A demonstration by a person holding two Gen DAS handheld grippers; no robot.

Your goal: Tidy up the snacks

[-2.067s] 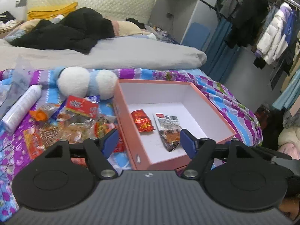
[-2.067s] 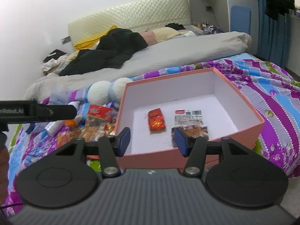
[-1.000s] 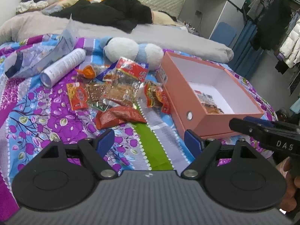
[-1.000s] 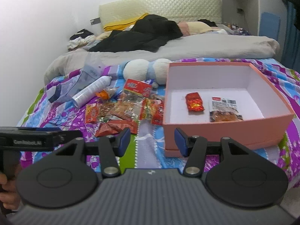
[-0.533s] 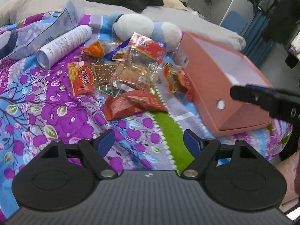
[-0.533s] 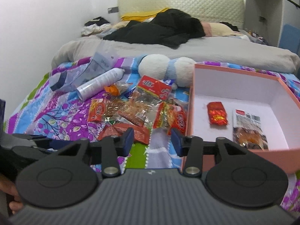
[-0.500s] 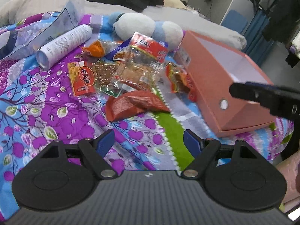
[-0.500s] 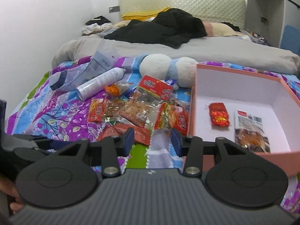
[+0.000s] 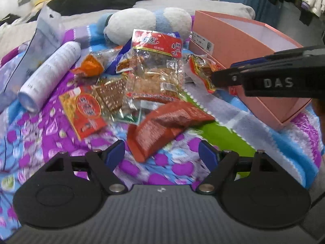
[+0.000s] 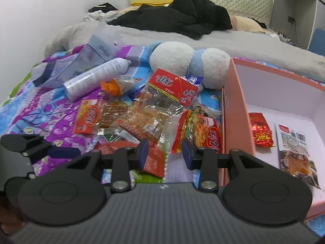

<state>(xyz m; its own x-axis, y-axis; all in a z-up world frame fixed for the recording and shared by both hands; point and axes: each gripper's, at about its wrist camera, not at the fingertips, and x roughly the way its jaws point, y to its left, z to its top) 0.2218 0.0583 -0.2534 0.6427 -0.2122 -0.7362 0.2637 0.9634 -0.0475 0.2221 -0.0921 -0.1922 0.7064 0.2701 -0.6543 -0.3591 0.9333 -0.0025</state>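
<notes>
A pile of snack packets [image 9: 154,75] lies on the patterned bedspread, left of a pink box [image 9: 239,40]. My left gripper [image 9: 161,155] is open, low over a red-brown packet [image 9: 166,126], touching nothing. In the right wrist view my right gripper [image 10: 165,152] is open, its jaws closing, with nothing pressed between the pads. A red and yellow packet [image 10: 197,132] lies just ahead of it. The pink box [image 10: 235,111] holds a red foil packet [image 10: 261,130] and a clear barcoded packet [image 10: 294,152]. The left gripper [image 10: 40,148] shows at the left edge.
A white spray can [image 10: 97,77], a clear plastic bag [image 10: 95,50] and a white and blue plush toy [image 10: 189,65] lie behind the pile. Black clothes [image 10: 182,18] and a grey duvet [image 10: 264,48] cover the far bed.
Both grippers have swung from the pink box leftward to the snack pile and come lower. The right jaws have narrowed. The left jaws stay wide.
</notes>
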